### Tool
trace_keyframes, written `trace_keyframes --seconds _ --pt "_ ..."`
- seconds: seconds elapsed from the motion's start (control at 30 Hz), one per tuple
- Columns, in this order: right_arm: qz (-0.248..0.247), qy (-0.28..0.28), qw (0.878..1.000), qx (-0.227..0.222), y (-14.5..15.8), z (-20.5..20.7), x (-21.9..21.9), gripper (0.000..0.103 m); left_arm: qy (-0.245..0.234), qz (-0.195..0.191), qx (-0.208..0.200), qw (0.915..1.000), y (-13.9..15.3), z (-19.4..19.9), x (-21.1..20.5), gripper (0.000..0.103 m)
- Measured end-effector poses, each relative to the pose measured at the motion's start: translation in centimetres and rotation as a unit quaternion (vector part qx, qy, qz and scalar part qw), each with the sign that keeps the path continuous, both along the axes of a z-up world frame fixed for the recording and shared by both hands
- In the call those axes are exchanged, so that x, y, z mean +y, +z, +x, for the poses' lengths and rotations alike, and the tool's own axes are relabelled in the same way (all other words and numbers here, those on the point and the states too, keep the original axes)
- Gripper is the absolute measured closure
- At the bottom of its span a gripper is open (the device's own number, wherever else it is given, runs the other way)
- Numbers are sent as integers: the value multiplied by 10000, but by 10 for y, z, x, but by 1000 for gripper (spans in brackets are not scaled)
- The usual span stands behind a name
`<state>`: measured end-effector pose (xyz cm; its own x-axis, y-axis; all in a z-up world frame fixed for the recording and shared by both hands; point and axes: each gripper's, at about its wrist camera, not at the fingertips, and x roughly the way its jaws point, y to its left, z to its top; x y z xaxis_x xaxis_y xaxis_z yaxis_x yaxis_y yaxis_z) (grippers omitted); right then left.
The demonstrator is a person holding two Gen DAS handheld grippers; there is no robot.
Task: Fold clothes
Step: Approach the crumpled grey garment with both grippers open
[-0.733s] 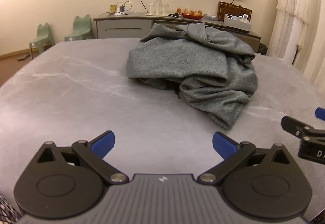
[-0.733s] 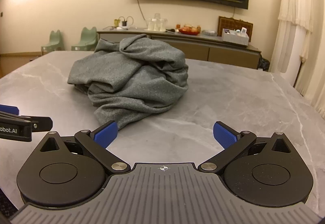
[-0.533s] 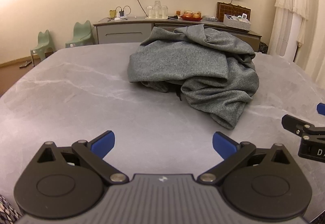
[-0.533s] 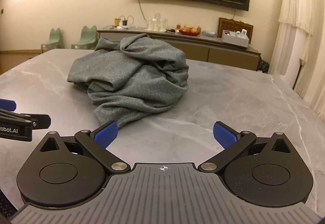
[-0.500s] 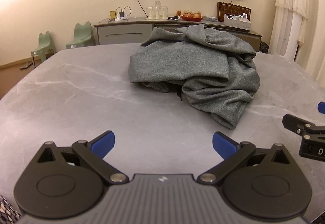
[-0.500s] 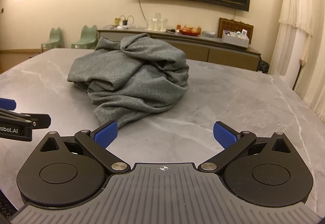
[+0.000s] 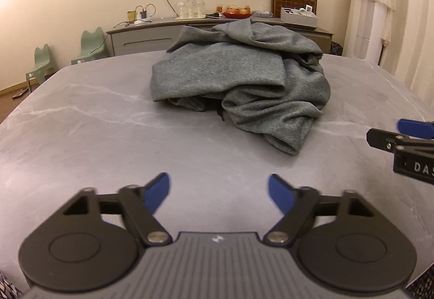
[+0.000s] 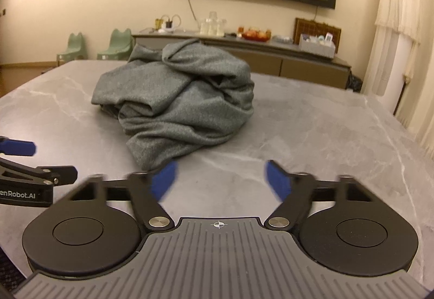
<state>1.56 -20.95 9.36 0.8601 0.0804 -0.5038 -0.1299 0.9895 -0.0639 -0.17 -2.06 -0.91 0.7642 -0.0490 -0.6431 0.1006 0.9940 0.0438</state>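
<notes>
Grey cloth (image 7: 244, 87) heaped in a crumpled pile on the table (image 7: 81, 136) — centre of both frames, ahead of both tools. Left gripper (image 7: 218, 192) with jaws apart, holding nothing; right gripper (image 8: 220, 177) the same. Nearest loose flap at lower left of the right view — probably closer to the right gripper. Nothing folded yet.

left gripper (image 7: 219, 192) — fingers closer together than before, gap narrower | right gripper (image 8: 221, 178) — same narrowing, tips motion-blurred | grey garment (image 7: 244, 82) — looms slightly nearer
</notes>
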Motion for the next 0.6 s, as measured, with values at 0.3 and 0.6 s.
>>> trace_keyframes --seconds 0.3,0.6 --pt "25 55 9998 193 2 0 -4 98 -29 81 12 10000 -2 0 -2 100" --pt "-35 51 9999 151 4 1 -2 103 -89 261 -209 9994 1 -4 -8 103"
